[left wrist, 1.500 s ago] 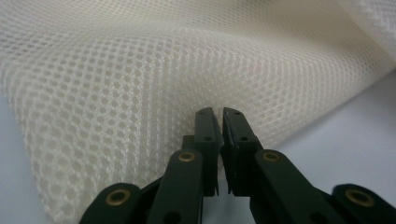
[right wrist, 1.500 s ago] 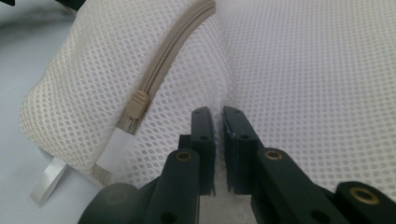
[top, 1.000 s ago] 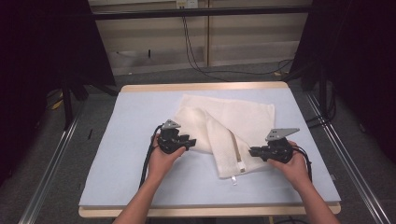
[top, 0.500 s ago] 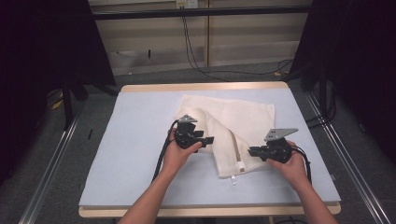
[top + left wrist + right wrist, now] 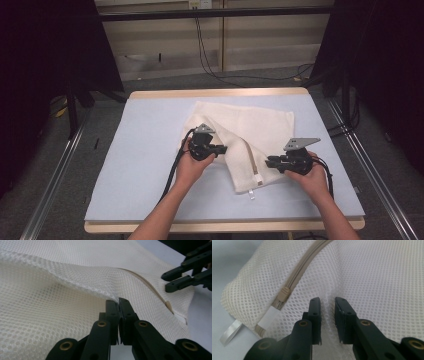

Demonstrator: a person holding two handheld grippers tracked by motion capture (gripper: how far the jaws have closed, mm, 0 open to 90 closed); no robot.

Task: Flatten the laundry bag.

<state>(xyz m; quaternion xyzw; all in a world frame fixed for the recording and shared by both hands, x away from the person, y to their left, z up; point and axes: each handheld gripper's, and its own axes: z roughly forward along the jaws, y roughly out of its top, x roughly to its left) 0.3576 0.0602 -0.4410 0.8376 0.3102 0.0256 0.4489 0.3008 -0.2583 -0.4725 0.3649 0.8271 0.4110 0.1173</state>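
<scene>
A white mesh bag with a beige zipper lies partly folded on the pale blue mat. My left gripper is over the bag's left half, and its jaws have just closed on a raised fold of mesh, pinched at the tips of the left gripper. My right gripper sits at the bag's lower right edge. Its jaws have just been opening and stand slightly apart, with a ridge of mesh between them, near the zipper pull.
A white ribbon tab sticks out at the bag's near corner. The mat covers a wooden table. Metal rails run along the floor on both sides, and cables hang at the back wall.
My left hand has moved right from the bag's left edge onto the bag and its jaws have shut on a fold. The right hand has stayed put.
</scene>
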